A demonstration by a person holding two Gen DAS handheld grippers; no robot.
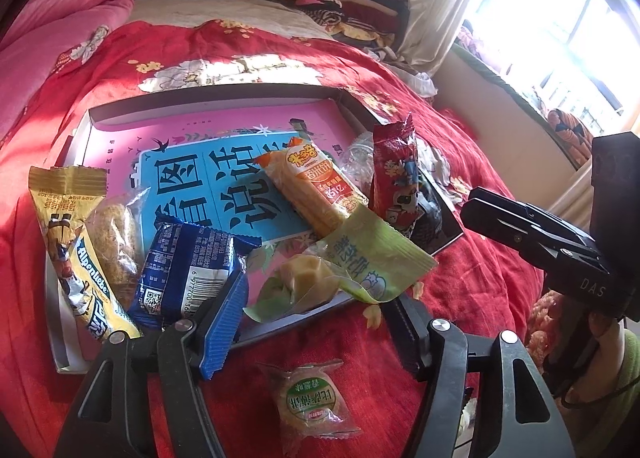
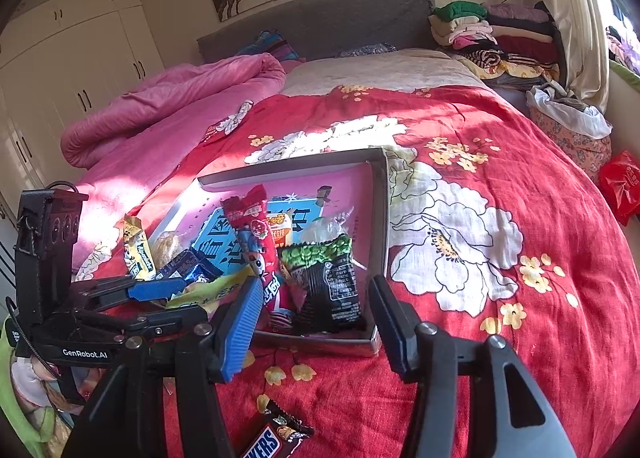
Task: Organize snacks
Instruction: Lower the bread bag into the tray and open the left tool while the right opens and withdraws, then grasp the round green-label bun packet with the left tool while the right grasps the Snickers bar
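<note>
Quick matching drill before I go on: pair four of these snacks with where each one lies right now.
Things:
1. Snickers bar
2. round green-label cookie
3. black-and-green snack packet
4. Alpenliebe packet

Places:
A. in the tray, at its left edge
B. on the red bedspread under the left gripper
C. in the tray's near right corner
D. on the red bedspread under the right gripper

Pairs: 1-D, 2-B, 3-C, 4-A

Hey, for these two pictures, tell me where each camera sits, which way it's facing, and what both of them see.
Left wrist view: sits on the left gripper, looking along its open fingers over the shallow pink-lined cardboard tray of snacks; the right gripper shows at the right.
Right wrist view: sits on the right gripper, facing the grey headboard; the left gripper shows at the left.
Shared: the tray, the red floral quilt and the tall red snack packet.
</note>
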